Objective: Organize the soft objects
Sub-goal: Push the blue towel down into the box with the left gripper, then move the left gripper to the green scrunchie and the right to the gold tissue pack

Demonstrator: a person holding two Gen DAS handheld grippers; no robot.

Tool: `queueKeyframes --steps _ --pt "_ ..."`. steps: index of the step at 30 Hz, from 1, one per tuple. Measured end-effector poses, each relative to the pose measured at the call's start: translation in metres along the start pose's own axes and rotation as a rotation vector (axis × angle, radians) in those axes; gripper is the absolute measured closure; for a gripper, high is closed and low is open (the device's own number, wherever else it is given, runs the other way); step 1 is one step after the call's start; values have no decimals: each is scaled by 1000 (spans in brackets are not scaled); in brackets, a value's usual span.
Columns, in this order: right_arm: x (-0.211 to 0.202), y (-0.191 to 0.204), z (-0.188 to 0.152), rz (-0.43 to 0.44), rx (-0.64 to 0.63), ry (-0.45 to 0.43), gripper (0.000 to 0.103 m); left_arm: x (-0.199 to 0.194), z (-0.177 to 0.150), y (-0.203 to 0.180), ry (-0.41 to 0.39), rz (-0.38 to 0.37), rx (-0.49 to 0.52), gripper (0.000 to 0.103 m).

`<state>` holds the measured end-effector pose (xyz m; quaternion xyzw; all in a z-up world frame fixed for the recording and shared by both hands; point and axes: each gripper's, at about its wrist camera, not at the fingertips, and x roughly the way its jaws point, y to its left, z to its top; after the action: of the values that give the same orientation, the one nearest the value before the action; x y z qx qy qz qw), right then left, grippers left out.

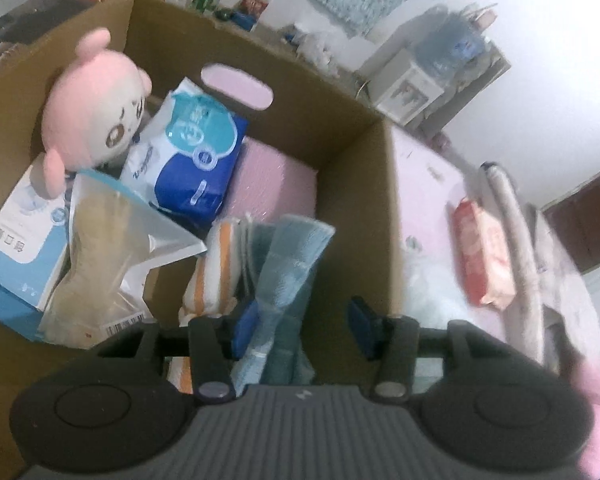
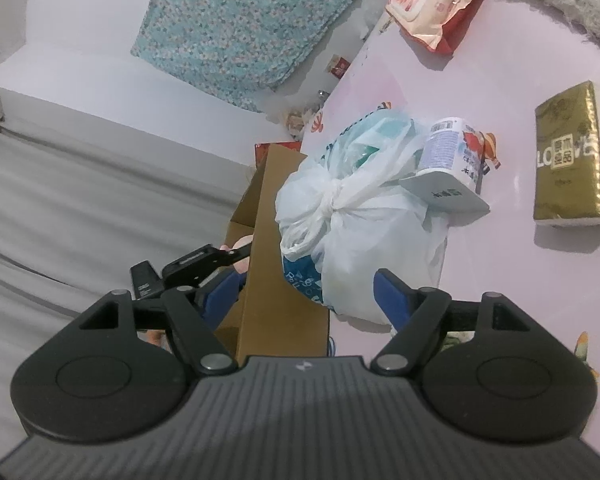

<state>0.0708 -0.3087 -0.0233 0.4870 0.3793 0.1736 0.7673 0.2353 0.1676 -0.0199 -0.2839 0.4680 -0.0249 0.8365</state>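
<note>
The cardboard box [image 1: 352, 184] already holds a pink plush [image 1: 96, 108], a blue tissue pack [image 1: 196, 152] and a blue towel [image 1: 288, 264] against its near wall. The left gripper [image 1: 300, 324] stands part open above that towel, gripping nothing. The right gripper [image 2: 304, 292], wide open and empty, faces a tied white bag [image 2: 352, 216]. A gold tissue pack [image 2: 572, 152] and red wipes pack [image 2: 432, 4] remain on the pink surface [image 2: 500, 280] beyond the box. Judged roughly half done.

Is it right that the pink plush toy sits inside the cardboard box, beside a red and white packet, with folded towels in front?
Not quite. The pink plush toy does sit inside the cardboard box, with folded towels in front, but the packet beside it is blue and white, not red. The left wrist view shows this.
</note>
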Motion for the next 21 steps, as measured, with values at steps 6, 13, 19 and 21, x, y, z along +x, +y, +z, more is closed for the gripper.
queueKeyframes --steps 6,13,19,21 --pt "-9 -5 -5 4 16 -14 27 -20 -9 -4 -31 -29 -38 60" --pt "-36 -8 -17 -54 -15 -96 21 -63 -37 -37 -133 37 140 41" --pt "-64 -14 -27 -121 -57 -165 15 -117 -89 -84 -270 31 364 21" --pt "-74 -15 -30 -132 -72 -192 14 -134 -110 -98 -320 21 433 16"
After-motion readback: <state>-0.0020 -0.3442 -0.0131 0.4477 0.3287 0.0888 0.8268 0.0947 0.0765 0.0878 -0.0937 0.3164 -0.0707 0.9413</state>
